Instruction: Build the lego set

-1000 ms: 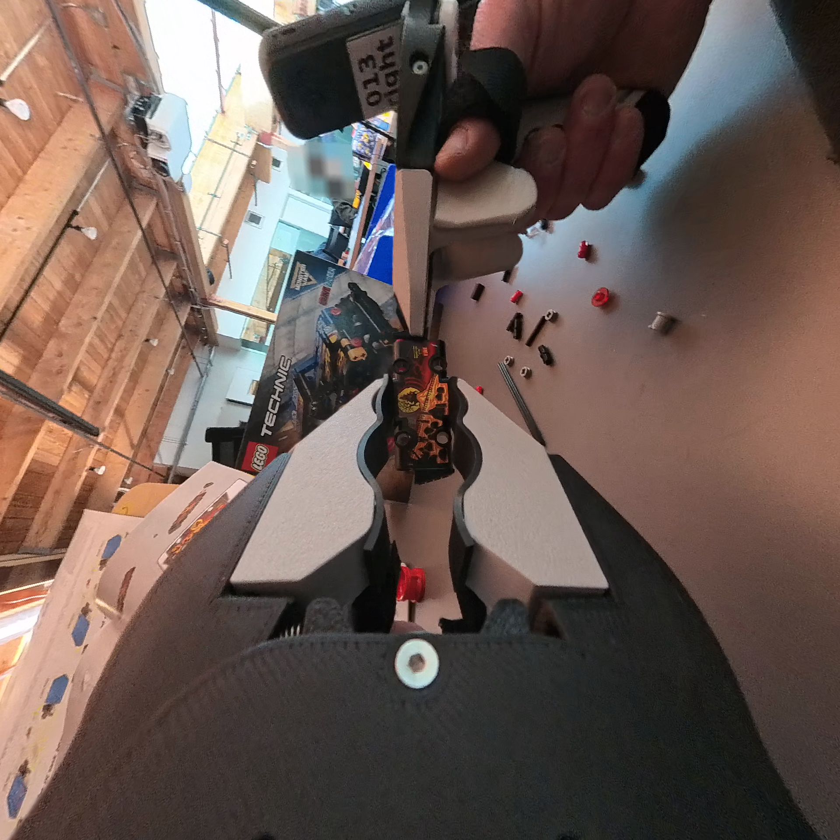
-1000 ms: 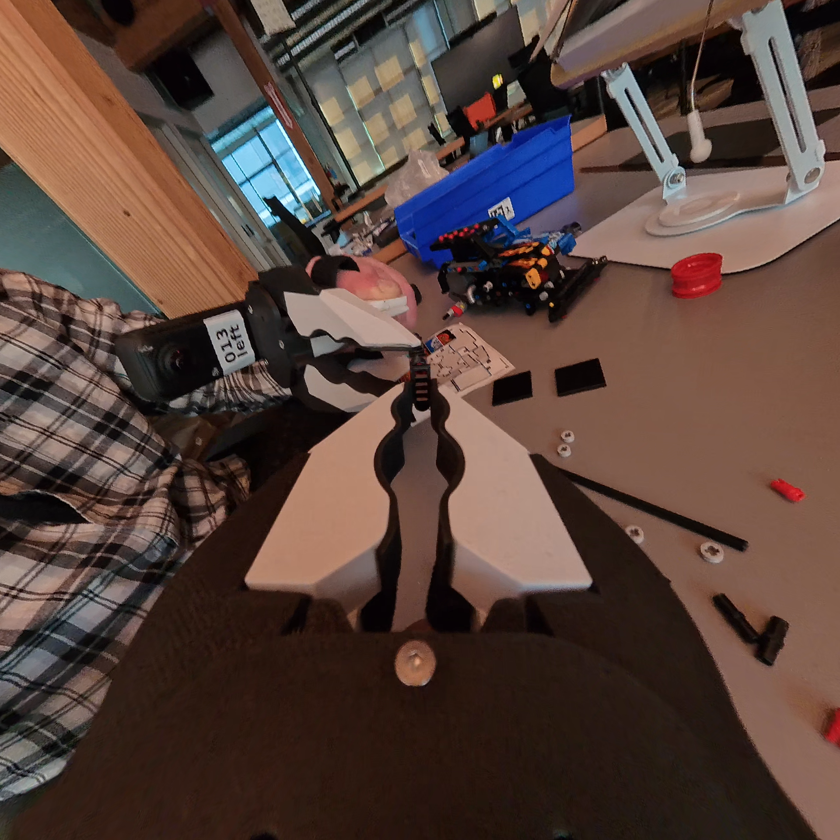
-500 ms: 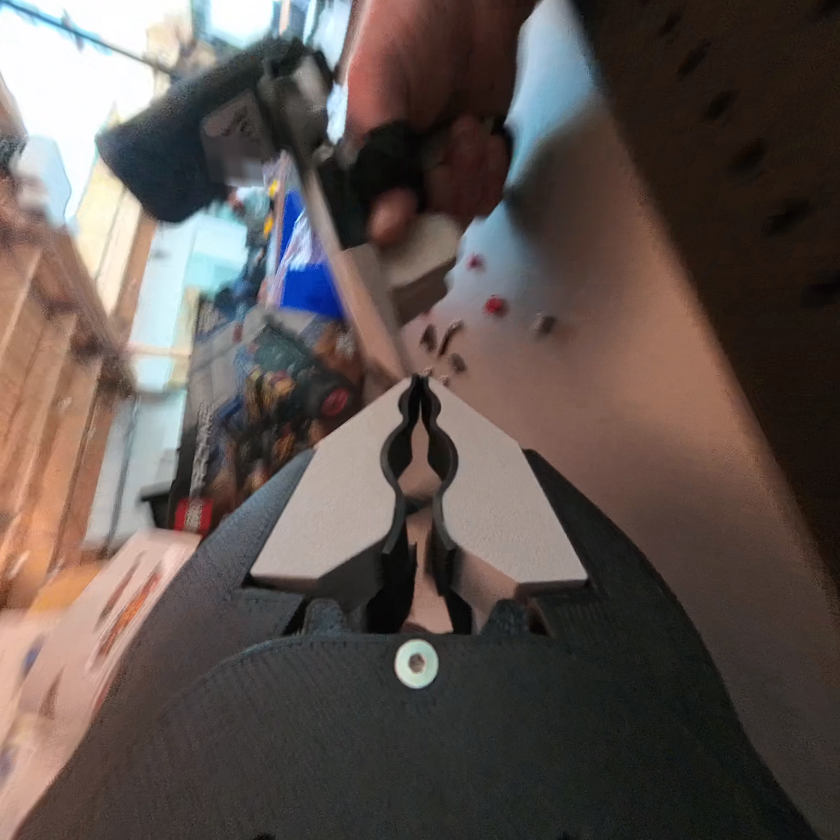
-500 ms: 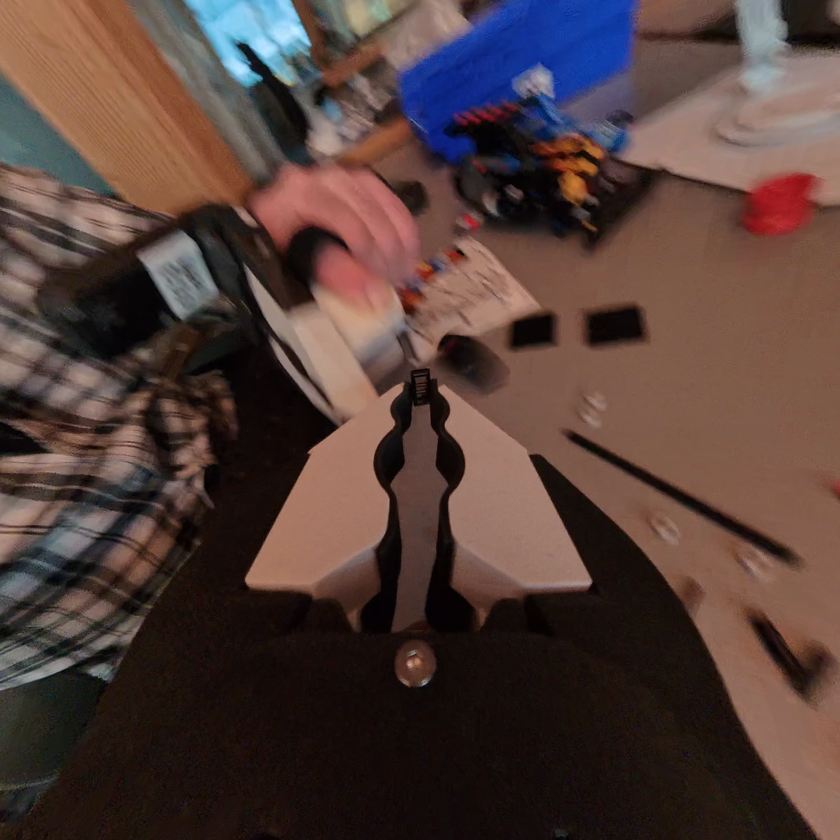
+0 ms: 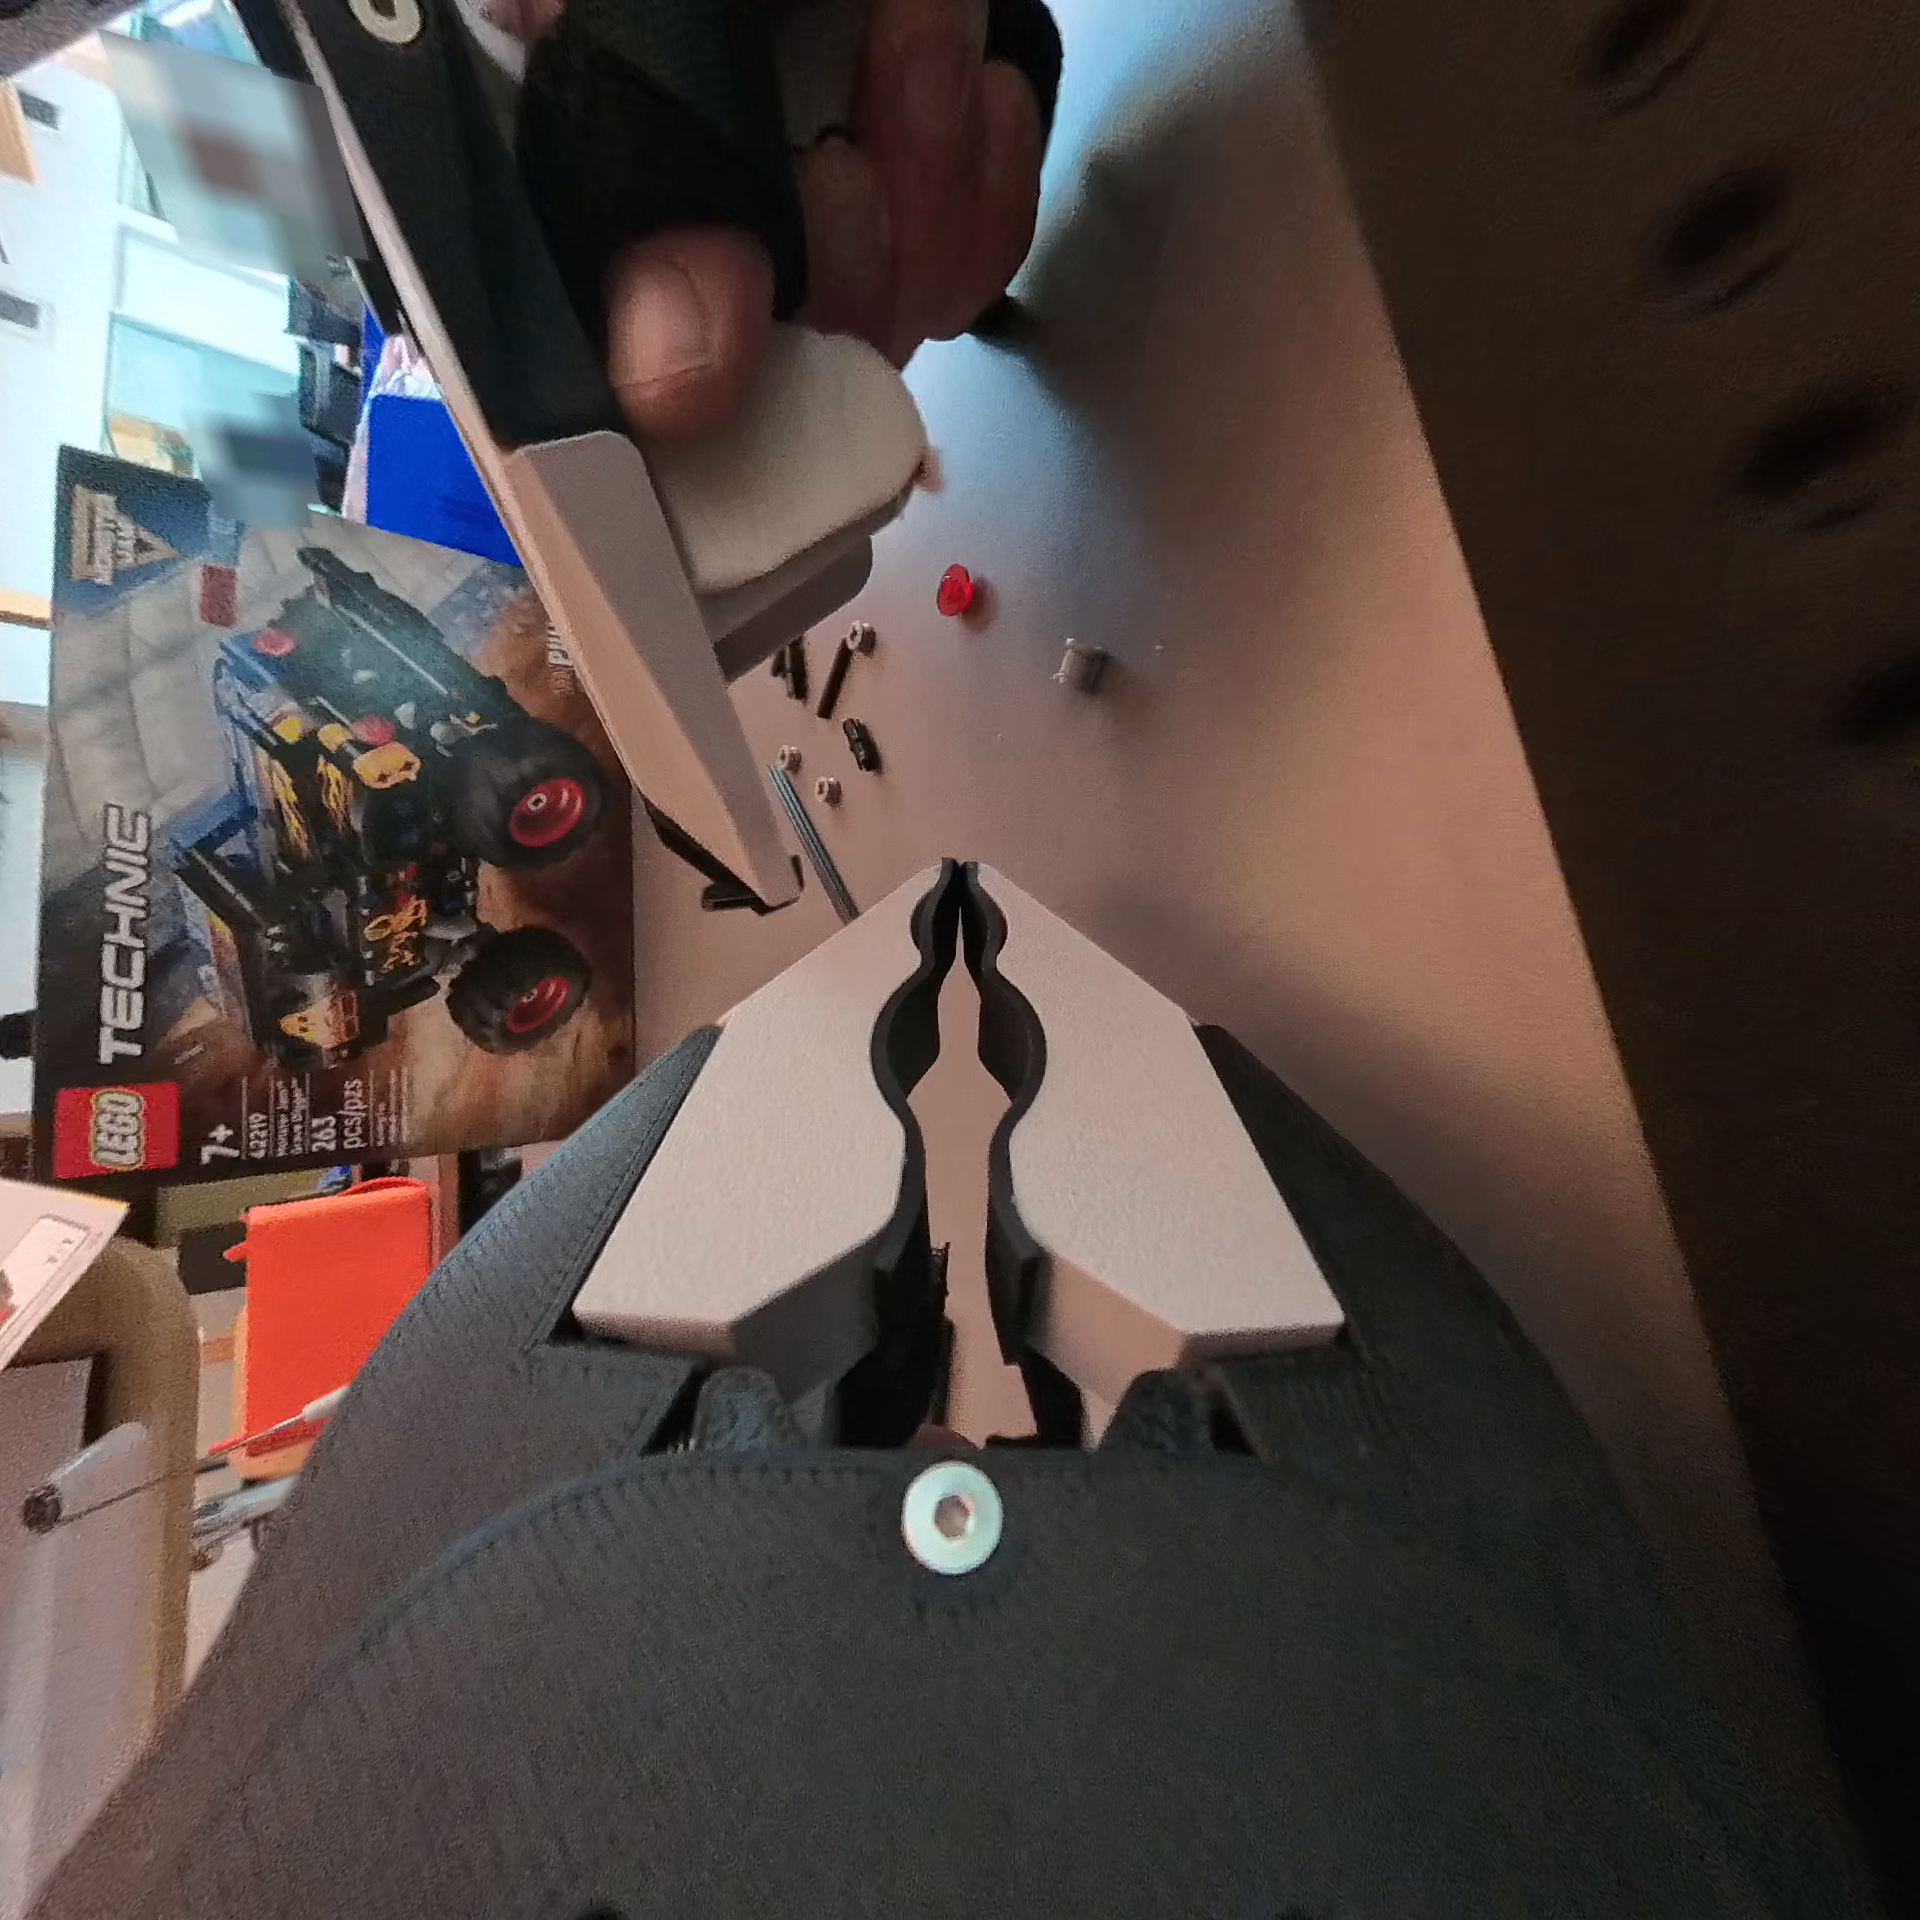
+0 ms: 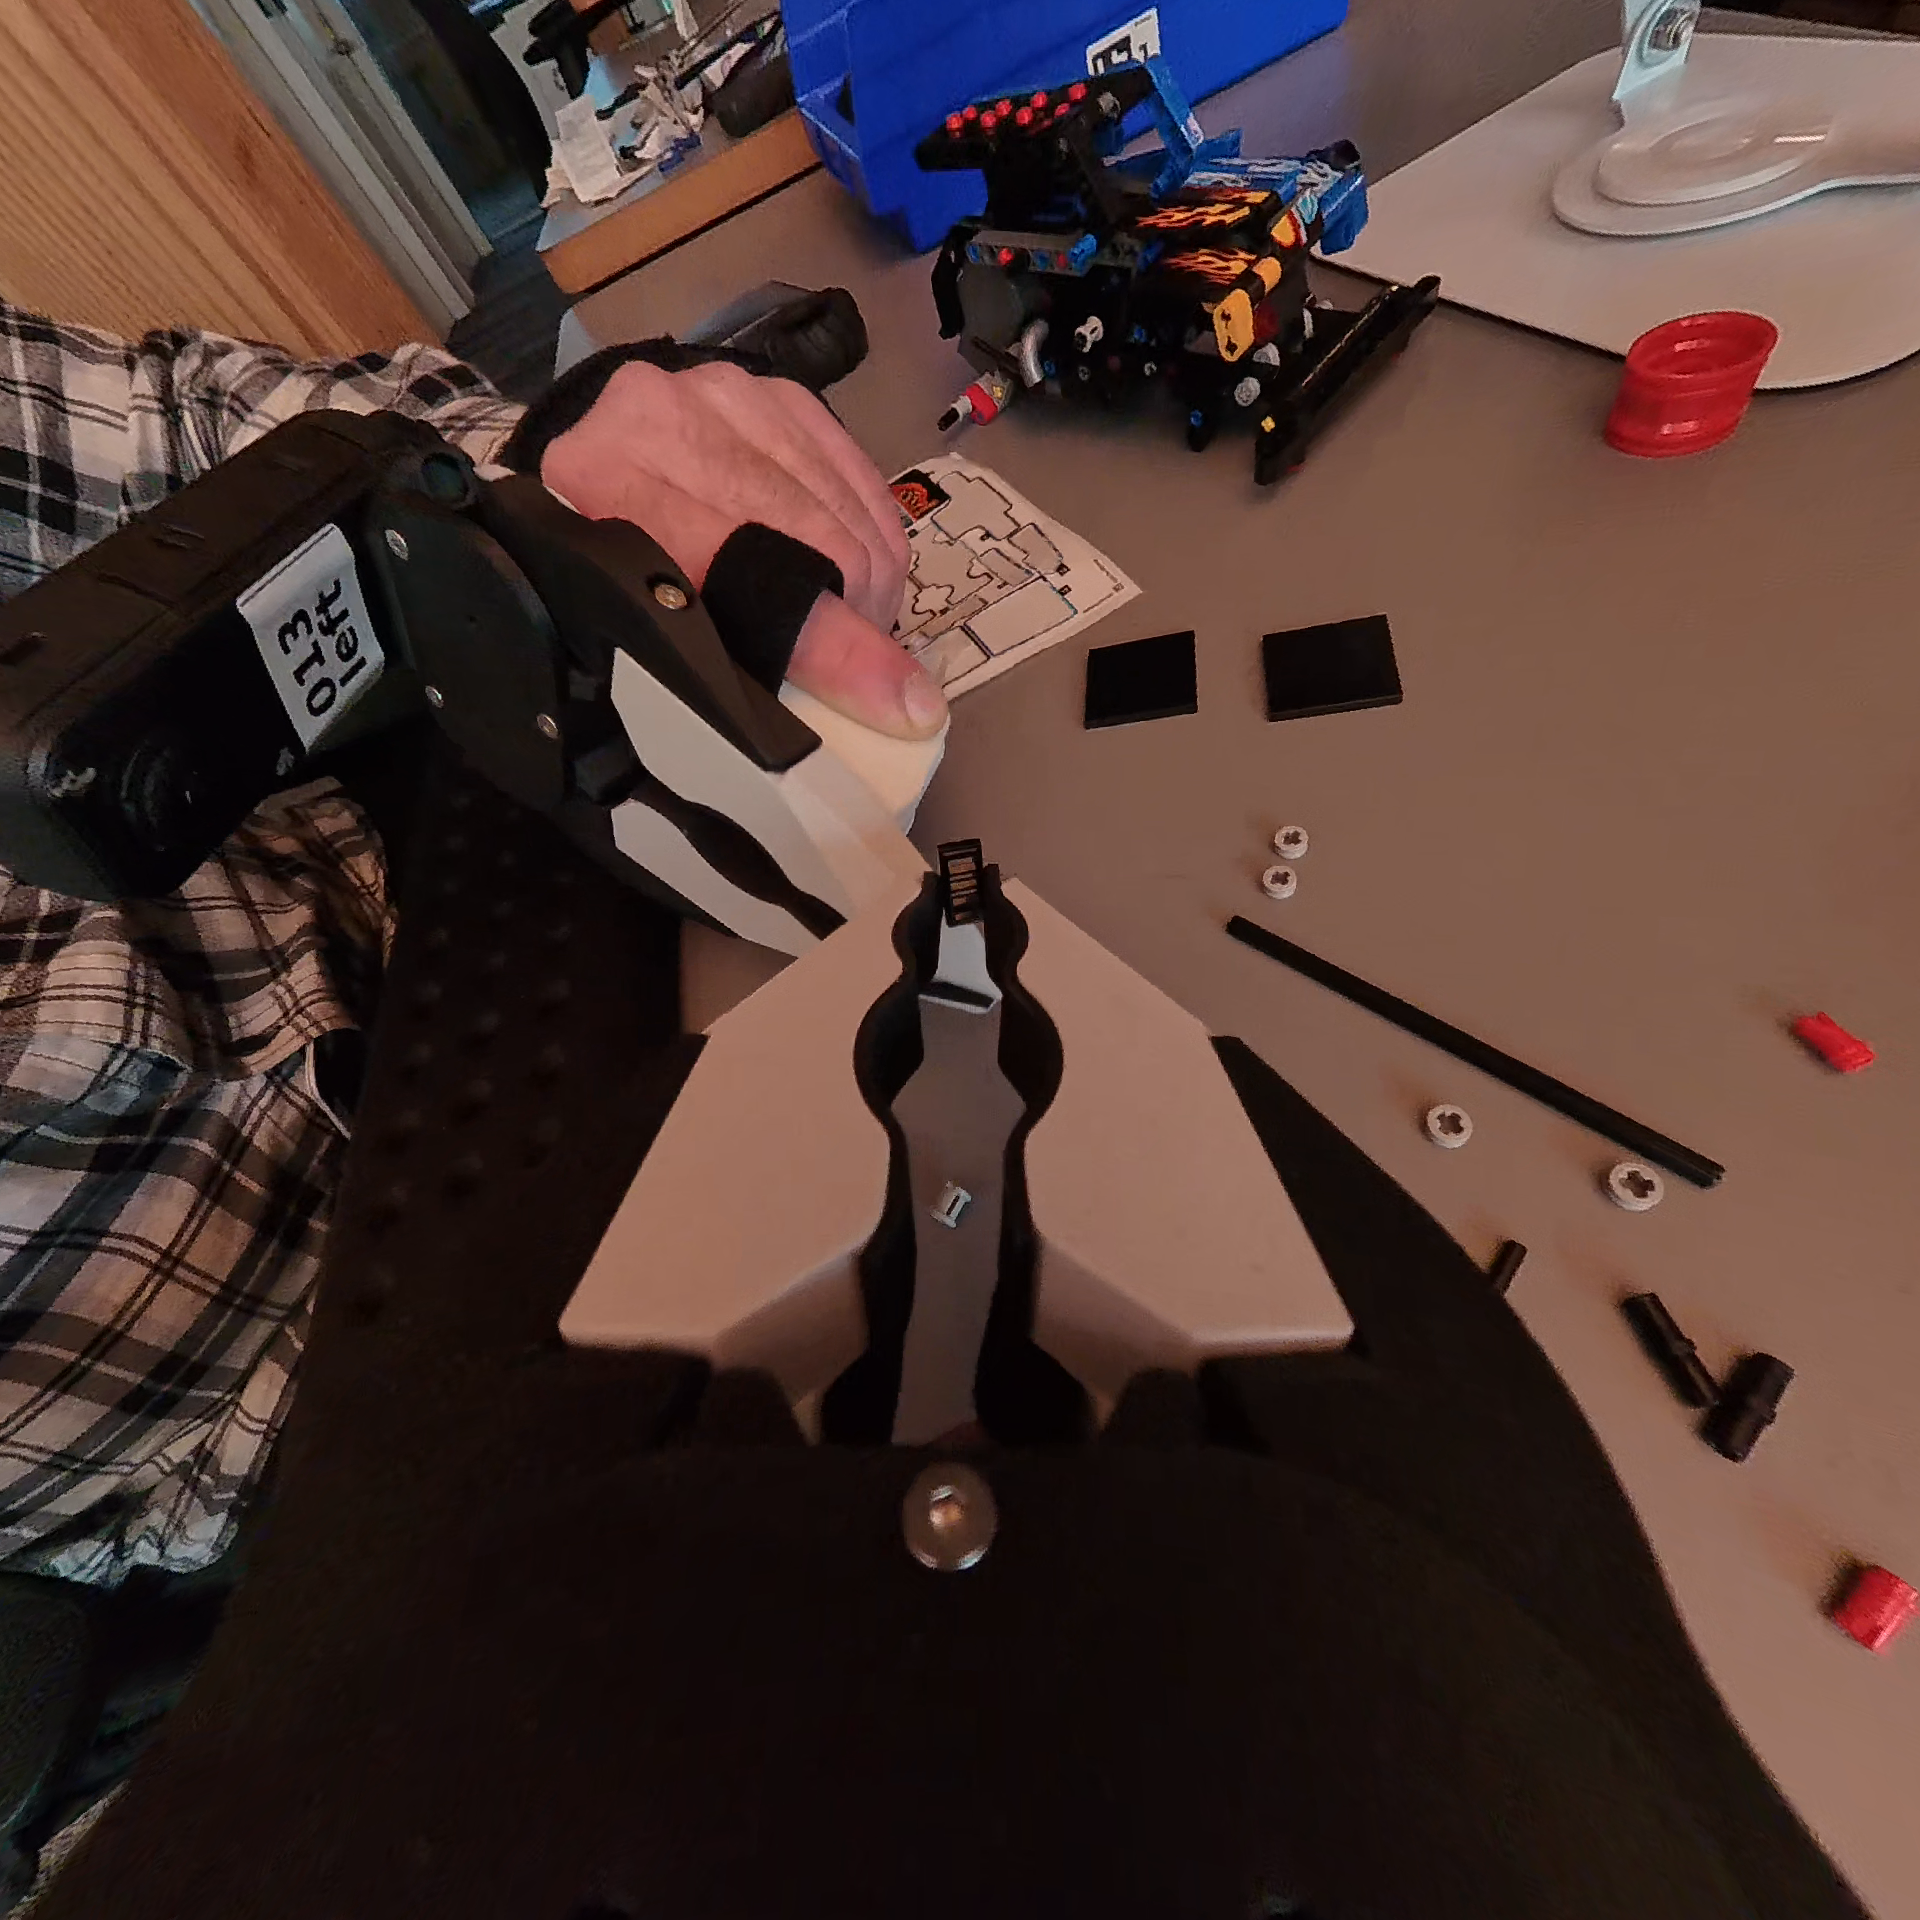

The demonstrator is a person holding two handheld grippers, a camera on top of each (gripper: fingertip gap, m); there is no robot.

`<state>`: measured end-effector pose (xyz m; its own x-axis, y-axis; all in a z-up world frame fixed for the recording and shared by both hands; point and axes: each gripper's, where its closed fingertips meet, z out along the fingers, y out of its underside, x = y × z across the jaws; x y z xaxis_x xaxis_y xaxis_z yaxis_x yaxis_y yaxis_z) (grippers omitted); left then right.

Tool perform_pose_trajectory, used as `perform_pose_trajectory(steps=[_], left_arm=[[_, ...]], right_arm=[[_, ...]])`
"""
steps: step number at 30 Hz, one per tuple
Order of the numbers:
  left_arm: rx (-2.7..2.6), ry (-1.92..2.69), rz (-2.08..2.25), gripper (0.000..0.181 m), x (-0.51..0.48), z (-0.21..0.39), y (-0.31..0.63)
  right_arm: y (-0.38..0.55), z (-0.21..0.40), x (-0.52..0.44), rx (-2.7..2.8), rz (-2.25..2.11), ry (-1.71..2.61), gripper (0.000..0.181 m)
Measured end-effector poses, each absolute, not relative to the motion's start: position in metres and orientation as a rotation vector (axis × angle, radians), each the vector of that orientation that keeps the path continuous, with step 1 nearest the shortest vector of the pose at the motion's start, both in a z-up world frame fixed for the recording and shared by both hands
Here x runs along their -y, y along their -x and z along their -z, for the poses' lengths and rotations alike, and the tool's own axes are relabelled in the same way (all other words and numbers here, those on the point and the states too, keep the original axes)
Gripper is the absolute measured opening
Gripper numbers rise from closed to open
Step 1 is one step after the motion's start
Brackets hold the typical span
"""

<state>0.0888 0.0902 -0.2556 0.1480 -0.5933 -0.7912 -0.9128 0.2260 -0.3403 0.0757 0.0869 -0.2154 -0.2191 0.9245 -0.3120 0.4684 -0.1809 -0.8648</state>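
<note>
Since a second ago the left claw (image 5: 954,871) has let go of the flame-printed panel and pressed together empty, while the right claw (image 6: 961,883) stays clamped on that thin black piece (image 6: 960,879), held above the grey counter (image 6: 1558,727) near the half-built truck (image 6: 1143,281).

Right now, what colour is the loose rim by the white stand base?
Red. The rim shows best in the right wrist view.

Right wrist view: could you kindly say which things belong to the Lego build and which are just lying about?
Build: half-built truck, sticker sheet, black axle, black piece in right claw.
Lying about: blue bin, white stand base.
</note>
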Motion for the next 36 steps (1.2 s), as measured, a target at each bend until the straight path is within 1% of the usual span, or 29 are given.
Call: perform_pose_trajectory(steps=[5, 10, 13, 22, 26, 30, 33, 36], left_arm=[[-1.428, 1.514, -0.413, 0.000, -0.100, 0.228, -0.068], [-1.265, 1.637, -0.321, 0.011, -0.099, 0.184, -0.020], [-1.225, 1.757, -0.235, 0.017, -0.087, 0.178, 0.008], [-1.333, 2.066, 0.030, 0.033, -0.018, 0.224, 0.049], [-1.408, 2.112, 0.104, 0.046, 0.002, 0.240, 0.048], [-1.478, 2.172, 0.067, 0.043, 0.007, 0.258, 0.052], [-1.459, 2.200, 0.095, 0.035, 0.008, 0.260, 0.049], [-1.436, 2.221, 0.084, 0.034, 0.007, 0.261, 0.048]], right_arm=[[-0.076, 0.213, -0.089, 1.619, -1.390, 1.594, 0.006], [-0.074, 0.208, -0.088, 1.603, -1.405, 1.561, 0.006], [-0.074, 0.208, -0.088, 1.602, -1.394, 1.557, 0.006], [-0.074, 0.209, -0.085, 1.626, -1.407, 1.552, 0.006], [-0.074, 0.208, -0.083, 1.631, -1.412, 1.543, 0.006], [-0.074, 0.209, -0.082, 1.635, -1.412, 1.539, 0.006], [-0.074, 0.209, -0.082, 1.641, -1.404, 1.539, 0.006], [-0.074, 0.210, -0.082, 1.644, -1.400, 1.537, 0.006]])
